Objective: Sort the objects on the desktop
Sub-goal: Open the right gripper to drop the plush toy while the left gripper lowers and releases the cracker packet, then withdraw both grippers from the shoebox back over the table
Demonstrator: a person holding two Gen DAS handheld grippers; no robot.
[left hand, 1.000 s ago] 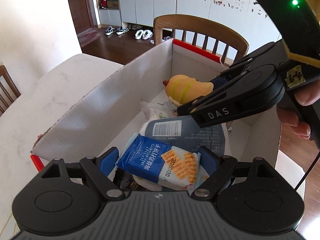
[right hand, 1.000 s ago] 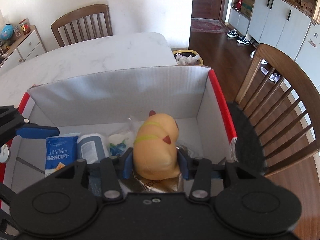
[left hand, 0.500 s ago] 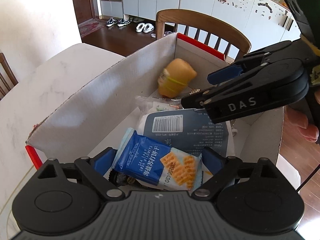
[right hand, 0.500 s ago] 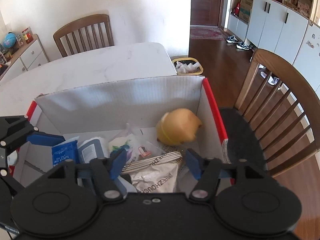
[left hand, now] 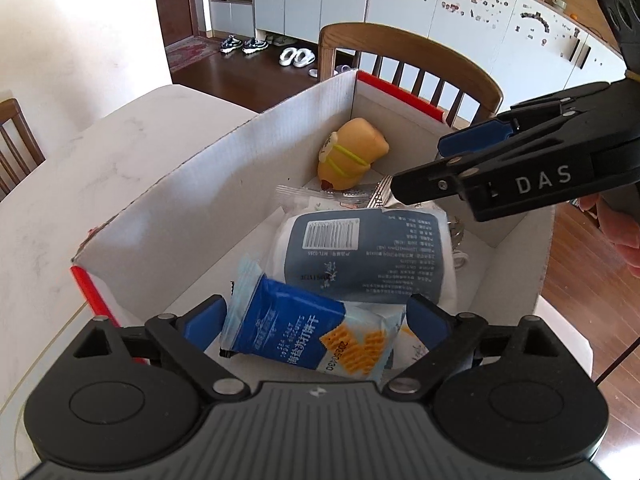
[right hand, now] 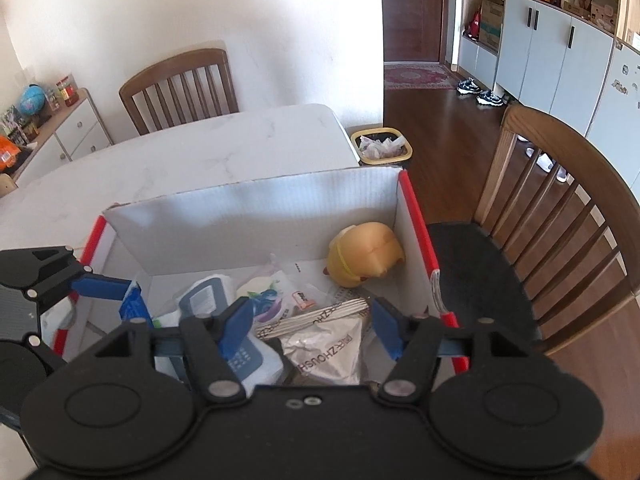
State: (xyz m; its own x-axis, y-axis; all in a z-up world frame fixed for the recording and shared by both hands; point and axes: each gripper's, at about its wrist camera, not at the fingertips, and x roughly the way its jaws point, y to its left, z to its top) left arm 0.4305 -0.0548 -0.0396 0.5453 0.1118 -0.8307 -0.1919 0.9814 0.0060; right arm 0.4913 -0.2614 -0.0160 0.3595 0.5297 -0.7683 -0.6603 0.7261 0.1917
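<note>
A yellow plush toy (right hand: 366, 254) lies tipped over in the far corner of the white, red-edged cardboard box (right hand: 256, 204), with a dark wipes pack (left hand: 364, 256), a blue cracker packet (left hand: 304, 336), and a silver foil pouch (right hand: 328, 350) strewn nearer.

The cardboard box (left hand: 208, 184) is showing white ribbed walls with red edges. A yellow-orange plush toy (left hand: 352, 154) is wearing thin yellow-green stripes. The biscuit packet (left hand: 304, 332) is showing blue with white lettering and an orange lattice cracker picture. The wipes pack (left hand: 360, 252) is showing slate blue with a white barcode. The bench (right hand: 192, 148) is showing white marble with faint grey veins.
</note>
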